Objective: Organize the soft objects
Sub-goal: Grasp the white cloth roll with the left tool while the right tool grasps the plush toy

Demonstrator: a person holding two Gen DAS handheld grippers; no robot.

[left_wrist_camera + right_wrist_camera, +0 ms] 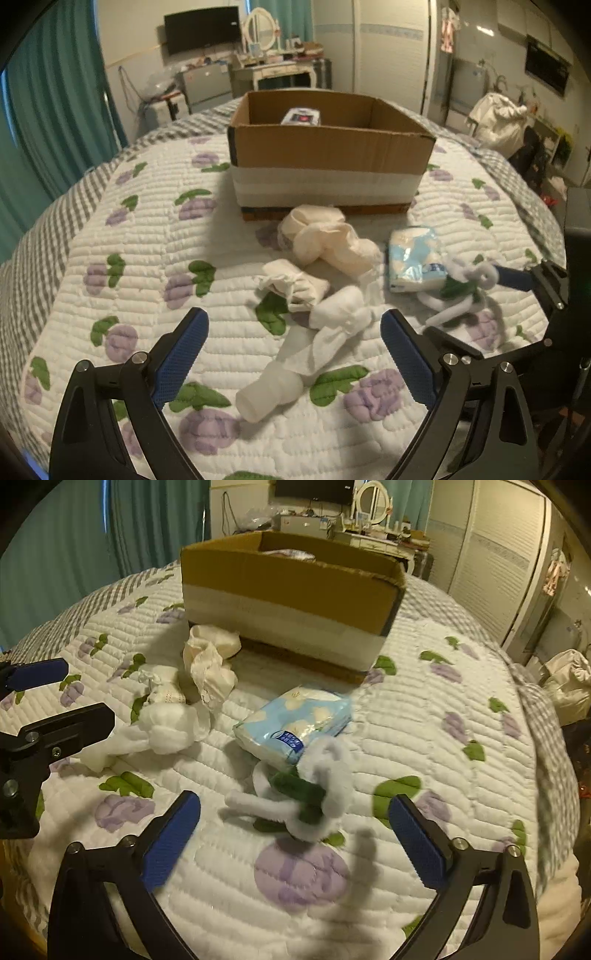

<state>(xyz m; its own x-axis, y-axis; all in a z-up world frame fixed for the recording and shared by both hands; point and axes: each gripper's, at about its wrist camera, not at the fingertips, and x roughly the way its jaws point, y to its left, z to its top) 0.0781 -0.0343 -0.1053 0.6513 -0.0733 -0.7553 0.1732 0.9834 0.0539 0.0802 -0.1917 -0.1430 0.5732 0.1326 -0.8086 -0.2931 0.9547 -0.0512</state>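
A cardboard box (332,147) stands on the quilted bed, also in the right wrist view (288,583), with a small packet (301,117) inside. In front lie cream cloth bundles (325,236), white socks (332,325), a translucent bottle (269,395), a blue tissue pack (413,258) and a white-and-green pipe-cleaner flower (310,797). My left gripper (295,350) is open around the socks and bottle, just above them. My right gripper (295,838) is open, with the flower between its fingers.
The quilt (147,258) has purple flower patterns and a grey checked border. Teal curtains (55,110) hang at the left. A dresser with mirror (266,55) and wardrobes stand beyond the bed. The left gripper shows at the right wrist view's left edge (44,709).
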